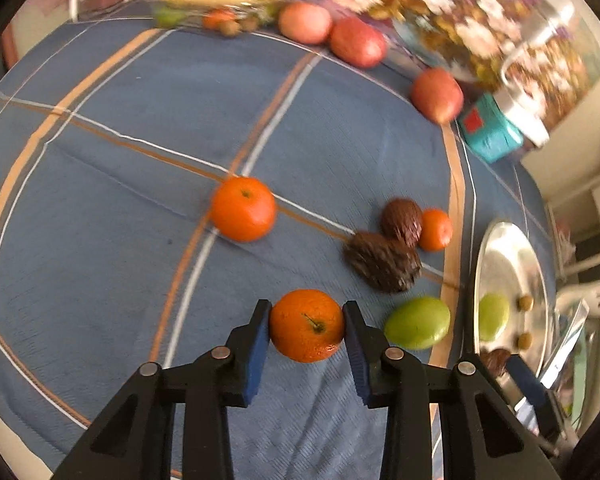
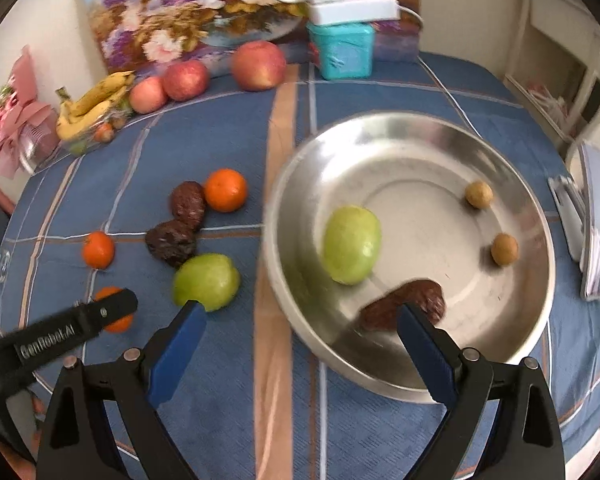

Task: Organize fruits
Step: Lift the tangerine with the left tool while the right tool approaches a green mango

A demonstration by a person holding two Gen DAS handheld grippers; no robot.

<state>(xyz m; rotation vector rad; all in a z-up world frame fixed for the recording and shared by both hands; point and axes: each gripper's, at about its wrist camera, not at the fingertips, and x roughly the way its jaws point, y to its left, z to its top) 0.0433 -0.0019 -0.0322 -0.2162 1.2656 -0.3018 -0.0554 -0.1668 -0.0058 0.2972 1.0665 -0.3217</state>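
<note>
While the left gripper (image 1: 307, 322) pinches an orange (image 1: 307, 325) between its blue pads (image 1: 256, 354), both pads touching the fruit's sides, the right gripper (image 2: 300, 336) hangs with its fingers spread wide over the near rim of the bowl (image 2: 532, 304), holding nothing. Whether the orange is lifted or resting on the cloth (image 1: 120, 208) I cannot tell; it sits to the left of the bowl, well short of the rim

By my reading the step in hand is the pick of this orange, with the carry to the bowl to follow. That move calls for a lift, a swing rightward past the green fruit (image 1: 418, 322) lying just left of the bowl, and a release low over the bare metal so the orange does not roll. The right gripper crowds the near rim and may need to give way

Inside the bowl, nearest the right gripper, lies a dark brown fruit (image 2: 416, 300), partly behind the right finger; past it a second green fruit (image 2: 352, 244), and on the bowl's far right side two small tan fruits (image 2: 504, 249)

Left of the bowl, beyond the green fruit, two more dark brown fruits (image 2: 172, 242) touch each other, one with a small orange (image 2: 225, 190) against it. Another orange (image 2: 98, 249) sits further left, apart

Behind the bowl, at the table's back edge, are three apples (image 2: 259, 65), a teal box (image 2: 342, 50) and bananas (image 2: 92, 106), in front of a flower painting (image 2: 188, 12)
</note>
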